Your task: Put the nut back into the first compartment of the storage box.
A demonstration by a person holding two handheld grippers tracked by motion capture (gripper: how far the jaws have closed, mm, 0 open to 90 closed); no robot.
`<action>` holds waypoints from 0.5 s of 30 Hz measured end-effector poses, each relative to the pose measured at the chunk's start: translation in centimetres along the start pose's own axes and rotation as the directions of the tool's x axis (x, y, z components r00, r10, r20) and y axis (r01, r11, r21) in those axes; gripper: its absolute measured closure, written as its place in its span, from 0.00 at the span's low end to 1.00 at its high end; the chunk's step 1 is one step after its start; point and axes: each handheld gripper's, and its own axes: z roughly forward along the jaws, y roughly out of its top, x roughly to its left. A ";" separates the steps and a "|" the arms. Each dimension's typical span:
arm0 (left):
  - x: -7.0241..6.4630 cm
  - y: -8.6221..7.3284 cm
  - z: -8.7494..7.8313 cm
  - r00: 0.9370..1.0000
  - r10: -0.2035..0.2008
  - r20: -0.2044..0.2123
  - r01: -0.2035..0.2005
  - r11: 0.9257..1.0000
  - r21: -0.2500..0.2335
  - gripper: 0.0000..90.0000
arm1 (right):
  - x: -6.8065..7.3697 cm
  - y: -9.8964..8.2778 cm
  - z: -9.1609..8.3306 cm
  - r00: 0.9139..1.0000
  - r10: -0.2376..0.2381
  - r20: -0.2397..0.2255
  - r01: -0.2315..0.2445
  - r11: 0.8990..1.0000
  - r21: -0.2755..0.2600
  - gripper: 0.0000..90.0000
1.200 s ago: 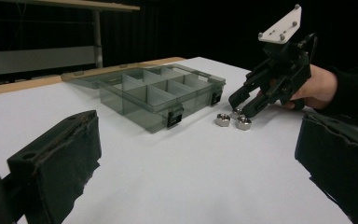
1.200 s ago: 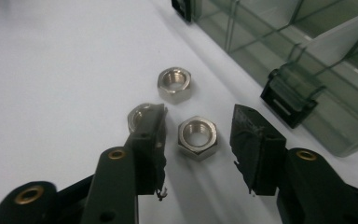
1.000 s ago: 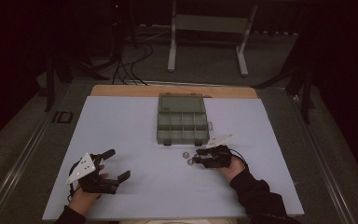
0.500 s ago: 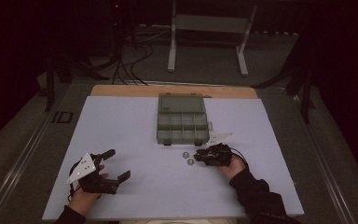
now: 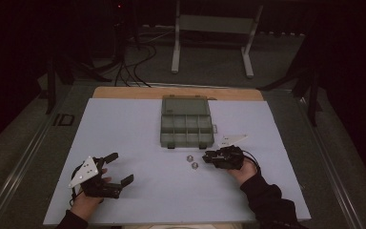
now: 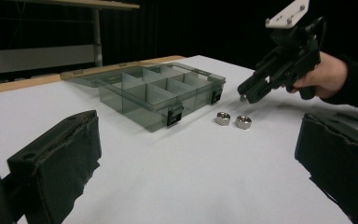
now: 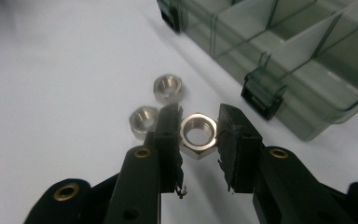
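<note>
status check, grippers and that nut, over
Right gripper shut on a nut, just clamped. Left gripper open, idle on the table. Two more nuts loose beside it; open box just beyond, path clear.

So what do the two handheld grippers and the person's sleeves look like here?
Both are black, pistol-shaped tools with two flat black jaws; the right gripper shows brass-coloured rivets. The left gripper has worn, frayed pads. Each carries a pale three-cornered plate on top and trails a thin dark cable. The right arm's sleeve is dark.
</note>
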 end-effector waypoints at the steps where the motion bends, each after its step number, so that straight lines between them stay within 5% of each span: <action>1: 0.0 0.0 0.0 1.000 0.002 0.001 -0.002 1.000 0.004 0.01 | 0.0 0.2 -0.3 1.000 -0.004 0.003 0.004 1.000 -0.010 0.78; 15: -0.2 -0.1 0.3 1.000 0.012 0.020 -0.012 1.000 0.025 0.01 | 0.1 3.9 -1.8 0.999 -0.039 0.014 0.041 0.995 -0.090 0.78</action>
